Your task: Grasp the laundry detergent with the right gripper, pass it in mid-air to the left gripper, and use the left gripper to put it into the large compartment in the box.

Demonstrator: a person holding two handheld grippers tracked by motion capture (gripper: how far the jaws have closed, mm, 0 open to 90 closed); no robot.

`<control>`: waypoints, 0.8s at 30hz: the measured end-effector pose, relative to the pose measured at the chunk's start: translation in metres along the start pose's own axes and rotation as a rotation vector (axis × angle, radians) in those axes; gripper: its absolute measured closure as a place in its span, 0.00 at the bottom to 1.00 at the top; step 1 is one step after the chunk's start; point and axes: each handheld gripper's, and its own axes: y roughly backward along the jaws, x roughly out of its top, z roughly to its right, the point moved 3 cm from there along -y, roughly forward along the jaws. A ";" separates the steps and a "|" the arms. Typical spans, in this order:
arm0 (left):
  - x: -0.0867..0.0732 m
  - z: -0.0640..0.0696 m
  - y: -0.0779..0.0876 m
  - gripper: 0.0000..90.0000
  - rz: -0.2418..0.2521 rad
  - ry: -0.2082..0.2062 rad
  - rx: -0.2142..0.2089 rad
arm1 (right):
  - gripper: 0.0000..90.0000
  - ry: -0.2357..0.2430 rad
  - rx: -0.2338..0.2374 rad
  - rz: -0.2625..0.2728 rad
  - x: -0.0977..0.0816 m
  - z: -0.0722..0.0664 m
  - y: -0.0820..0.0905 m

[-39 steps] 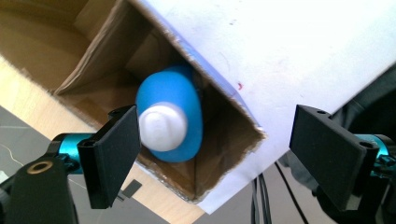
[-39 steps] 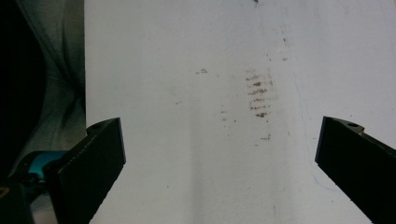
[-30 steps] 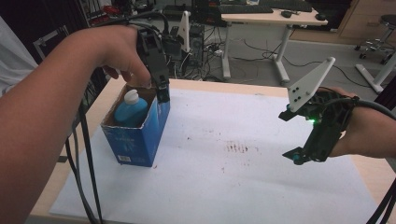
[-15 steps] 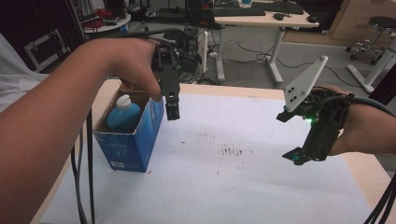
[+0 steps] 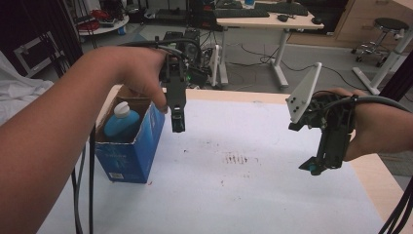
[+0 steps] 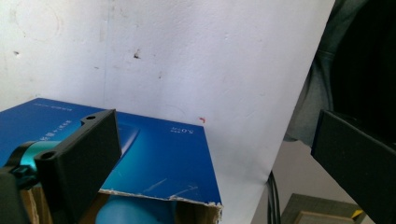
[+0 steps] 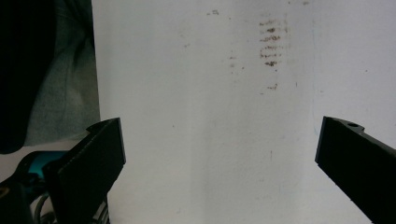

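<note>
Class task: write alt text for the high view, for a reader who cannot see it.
An open blue box holding a blue bottle stands at the left of a white-covered table. The left tongs hang open just right of the box, and the right tongs hover open over the table's right side.

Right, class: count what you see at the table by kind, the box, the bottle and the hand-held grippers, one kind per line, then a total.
Blue box: 1
Blue bottle, standing inside the box: 1
Grippers: 2, the left gripper beside the box and the right gripper over the white sheet, both with jaws apart and nothing between them
Total: 4
</note>
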 end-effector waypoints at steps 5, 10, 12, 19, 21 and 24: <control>-0.001 0.001 -0.001 0.02 -0.005 -0.013 0.002 | 0.01 0.003 -0.002 -0.024 0.003 0.000 0.002; 0.000 -0.001 -0.002 0.02 -0.003 -0.018 0.008 | 0.01 0.001 0.000 -0.036 0.004 0.002 0.001; 0.001 0.000 -0.004 0.02 -0.002 -0.025 0.011 | 0.01 0.002 -0.003 -0.049 0.004 0.002 0.000; 0.004 0.001 -0.003 0.02 0.016 -0.053 0.008 | 0.01 0.016 -0.011 -0.059 0.006 0.006 0.003; 0.005 0.001 -0.003 0.02 0.012 -0.058 0.005 | 0.01 0.022 -0.015 -0.057 0.006 0.008 0.004; 0.007 0.001 -0.005 0.02 0.000 -0.064 0.004 | 0.01 0.019 -0.016 -0.058 0.006 0.009 0.003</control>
